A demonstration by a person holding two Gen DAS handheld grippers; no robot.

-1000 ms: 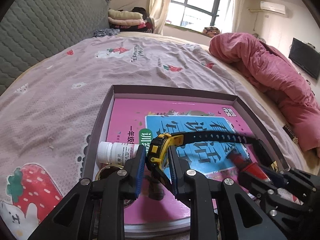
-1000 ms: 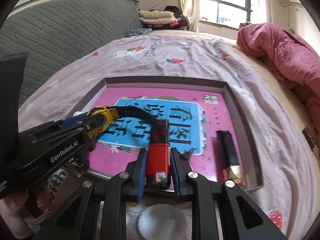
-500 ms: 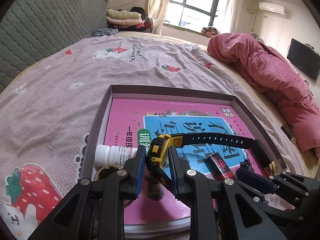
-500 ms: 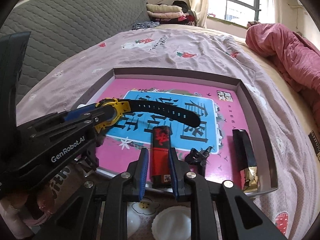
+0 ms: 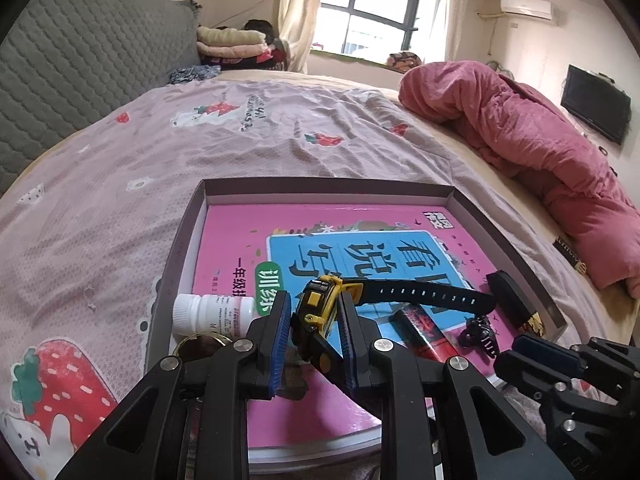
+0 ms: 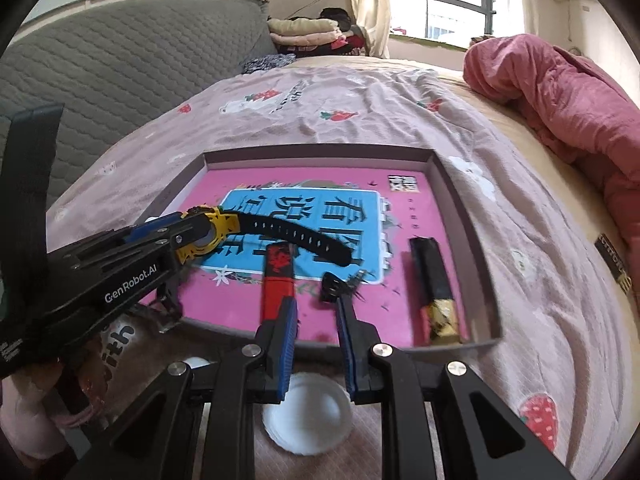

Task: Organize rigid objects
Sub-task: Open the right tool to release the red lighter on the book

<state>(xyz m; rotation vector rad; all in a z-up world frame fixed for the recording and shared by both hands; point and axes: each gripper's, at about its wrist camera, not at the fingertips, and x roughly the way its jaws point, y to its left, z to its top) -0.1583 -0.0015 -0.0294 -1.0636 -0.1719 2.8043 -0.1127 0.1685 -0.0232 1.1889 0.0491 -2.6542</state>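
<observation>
A shallow box (image 5: pixel 500 236) (image 6: pixel 460 184) on the bed holds a pink book (image 5: pixel 320 236) (image 6: pixel 320 184). My left gripper (image 5: pixel 313 308) (image 6: pixel 176 236) is shut on a yellow watch (image 5: pixel 320 300) (image 6: pixel 208 232) and holds it above the book, black strap sticking out. My right gripper (image 6: pixel 314 308) (image 5: pixel 524 348) is open and empty at the box's near edge. A red lighter (image 6: pixel 277 280) (image 5: pixel 420 332) lies on the book just left of its fingers. A black hair clip (image 6: pixel 334 280) (image 5: pixel 478 332) and a black and gold stick (image 6: pixel 434 288) (image 5: pixel 516 304) lie beside it.
A white pill bottle (image 5: pixel 212 312) lies in the box's near left corner, next to a round tin (image 5: pixel 200 344). A white lid (image 6: pixel 308 416) lies on the sheet under my right gripper. A pink duvet (image 5: pixel 540 168) is heaped at the right.
My right gripper has let go of the red lighter, which now lies on the book, and has drawn back open. My left gripper still holds the watch, nearly still.
</observation>
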